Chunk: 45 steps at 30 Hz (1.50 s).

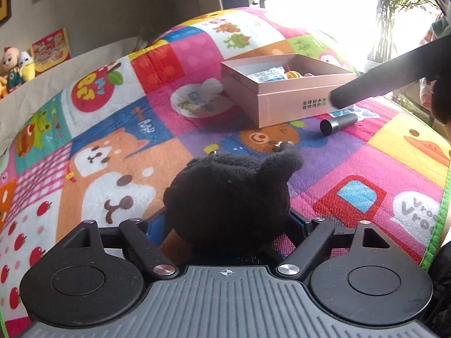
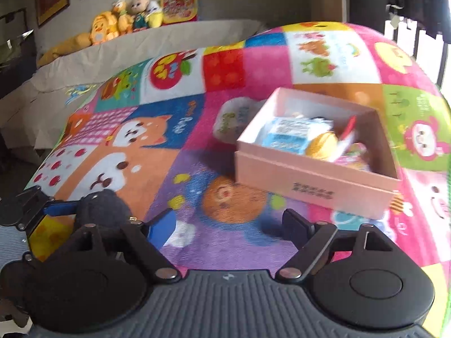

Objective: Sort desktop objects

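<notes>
A black plush toy (image 1: 228,194) lies on the colourful play mat (image 1: 118,129), and my left gripper (image 1: 225,221) is shut on it, its pads against both sides. The plush hides most of the fingers. In the right wrist view the same plush (image 2: 98,205) shows at the far left beside a blue left finger (image 2: 59,208). My right gripper (image 2: 229,225) stands open over the mat with nothing between its fingers. One of its black fingers (image 1: 380,79) reaches in front of the open pink box (image 1: 282,101). A small dark tube (image 1: 338,122) lies on the mat by the box.
The pink box (image 2: 310,180) holds a blue-and-white carton (image 2: 290,135), a yellow round item and other small things. Stuffed toys (image 2: 121,19) line a beige ledge at the back. The mat's green edge (image 1: 437,225) runs along the right. Bright window glare fills the upper right.
</notes>
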Tool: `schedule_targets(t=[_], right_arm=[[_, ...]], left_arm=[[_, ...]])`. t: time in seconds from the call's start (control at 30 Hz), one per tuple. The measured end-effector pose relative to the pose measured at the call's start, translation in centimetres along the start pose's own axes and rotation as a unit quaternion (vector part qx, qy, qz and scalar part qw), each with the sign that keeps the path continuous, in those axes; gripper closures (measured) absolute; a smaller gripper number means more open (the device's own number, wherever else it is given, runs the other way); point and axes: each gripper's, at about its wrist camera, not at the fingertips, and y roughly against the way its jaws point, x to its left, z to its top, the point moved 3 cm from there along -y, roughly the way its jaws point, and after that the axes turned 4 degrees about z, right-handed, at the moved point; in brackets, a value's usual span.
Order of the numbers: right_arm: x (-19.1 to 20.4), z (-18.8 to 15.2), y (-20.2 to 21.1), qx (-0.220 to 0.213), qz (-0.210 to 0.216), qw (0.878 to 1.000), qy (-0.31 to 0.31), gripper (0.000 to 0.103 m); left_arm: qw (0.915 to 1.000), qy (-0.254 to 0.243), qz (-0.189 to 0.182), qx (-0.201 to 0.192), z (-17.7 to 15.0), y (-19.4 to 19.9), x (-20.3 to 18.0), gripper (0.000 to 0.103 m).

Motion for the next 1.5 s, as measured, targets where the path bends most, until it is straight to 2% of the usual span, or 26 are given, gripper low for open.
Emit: schedule_targets(t=[0.03, 0.1, 0.27, 0.4, 0.5, 0.63, 0.67, 0.7, 0.77, 0.87, 1.03, 1.2, 1.37, 1.5], right_arm=[[-1.4, -0.2, 0.8, -0.008, -0.020, 1.000, -0.011, 0.014], [-3.8, -1.3, 2.0, -0.019, -0.061, 0.997, -0.031, 0.003], [-6.7, -4.9, 1.5, 0.000, -0.110, 0.991, -0.073, 0.002], [-6.7, -4.8, -1.1, 0.002, -0.107, 0.993, -0.058, 0.002], [-6.1, -4.0, -3.7, 0.019, -0.092, 0.995, -0.033, 0.002], [-6.9, -3.2, -5.8, 0.037, -0.084, 0.994, -0.063, 0.002], [-6.9, -3.1, -5.8, 0.032, -0.082, 0.994, -0.067, 0.005], [-6.8, -3.0, -5.9, 0.031, -0.085, 0.994, -0.064, 0.016], [-6.3, -2.9, -5.8, 0.033, -0.089, 0.994, -0.048, 0.028], [-6.2, -2.8, -4.4, 0.038, -0.071, 0.996, -0.049, 0.028], [-6.5, -3.1, 0.3, 0.027, -0.047, 0.997, -0.059, 0.029], [-8.2, -1.6, 6.9, -0.032, -0.053, 0.996, -0.061, 0.029], [-11.1, 0.4, 11.1, -0.092, -0.090, 0.990, -0.063, 0.028], [-13.4, 1.6, 10.8, -0.100, -0.108, 0.987, -0.071, 0.028]], left_arm=[[1.0000, 0.001, 0.000, -0.001, 0.0, 0.0, 0.0, 0.017], [1.0000, 0.003, 0.002, -0.003, 0.0, 0.0, 0.0, 0.017], [1.0000, 0.007, 0.003, -0.002, -0.1, 0.2, 0.0, 0.017], [0.9999, 0.009, 0.004, -0.001, -0.2, 0.3, 0.1, 0.017], [0.9999, 0.013, 0.007, 0.000, -0.3, 0.5, 0.2, 0.017], [0.9998, 0.015, 0.009, 0.001, -0.3, 0.6, 0.4, 0.017], [0.9998, 0.016, 0.010, 0.002, -0.3, 0.6, 0.3, 0.017], [0.9998, 0.015, 0.011, 0.002, -0.2, 0.6, 0.3, 0.017], [0.9999, 0.010, 0.011, 0.000, 0.1, 0.8, 0.0, 0.018], [0.9999, -0.001, 0.007, -0.010, 0.9, 1.5, -0.7, 0.018], [0.9977, -0.036, 0.000, -0.056, 5.2, 2.6, -2.7, 0.018], [0.9906, -0.065, -0.030, -0.116, 12.6, 2.0, -4.4, 0.017], [0.9870, -0.050, -0.049, -0.144, 19.4, -2.9, -5.3, 0.017], [0.9869, -0.028, -0.063, -0.146, 23.8, -8.9, -6.3, 0.013]])
